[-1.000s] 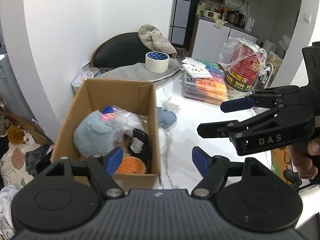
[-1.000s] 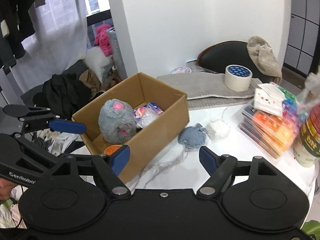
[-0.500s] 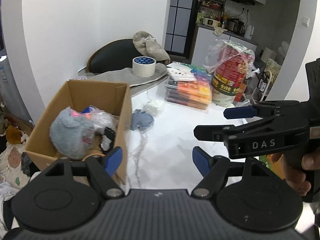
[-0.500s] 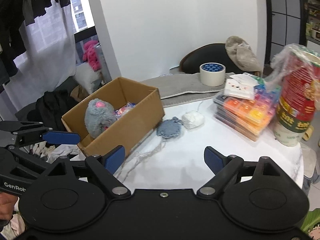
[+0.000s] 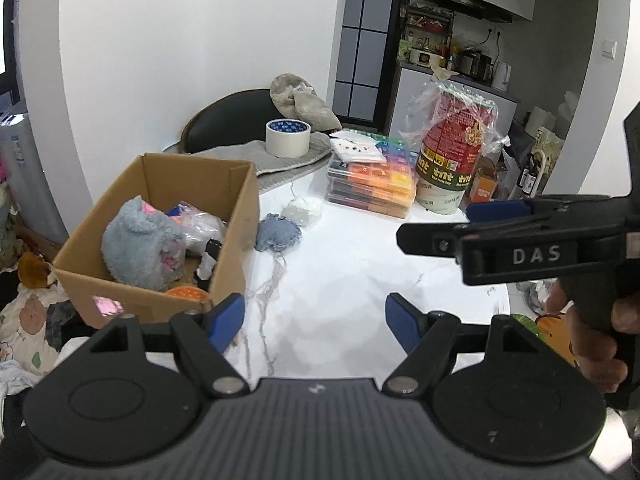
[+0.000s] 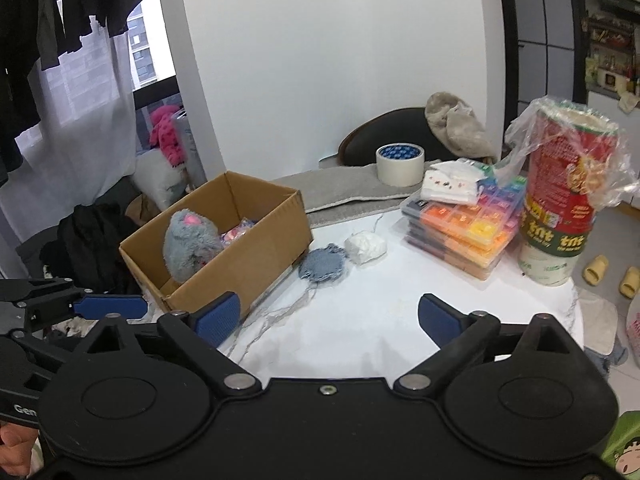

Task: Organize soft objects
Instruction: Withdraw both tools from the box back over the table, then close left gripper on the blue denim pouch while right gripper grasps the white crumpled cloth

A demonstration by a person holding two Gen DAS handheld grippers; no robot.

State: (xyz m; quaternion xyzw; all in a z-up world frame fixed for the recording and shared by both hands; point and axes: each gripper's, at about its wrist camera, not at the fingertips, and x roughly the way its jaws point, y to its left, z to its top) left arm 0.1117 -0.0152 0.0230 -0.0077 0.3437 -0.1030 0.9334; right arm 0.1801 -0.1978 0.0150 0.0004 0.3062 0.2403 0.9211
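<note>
**Two soft pieces left outside the box**

Both tools hang above the marble table (image 6: 360, 332), empty. The left hand-held gripper (image 5: 314, 320) has its blue pads spread apart with nothing between them; the right hand-held gripper (image 6: 328, 318) is likewise wide open and holds nothing. Each appears in the other's view, off to the side, so neither blocks the way forward.

Ahead and to the left of both stands the cardboard box (image 6: 256, 252), already holding a grey plush toy (image 6: 190, 246) and some plastic-wrapped bits, which suggests it serves as the collecting place. Just beside the box's right wall, on the table, lies a blue-grey knitted piece (image 6: 322, 266) with loose threads trailing toward the grippers. Touching or nearly touching it, farther right, is a white soft lump (image 6: 366, 246). These two look like the remaining things to put away.

The open pads suit a fresh pick; the knitted piece is the nearer target, though its trailing threads could snag.
</note>
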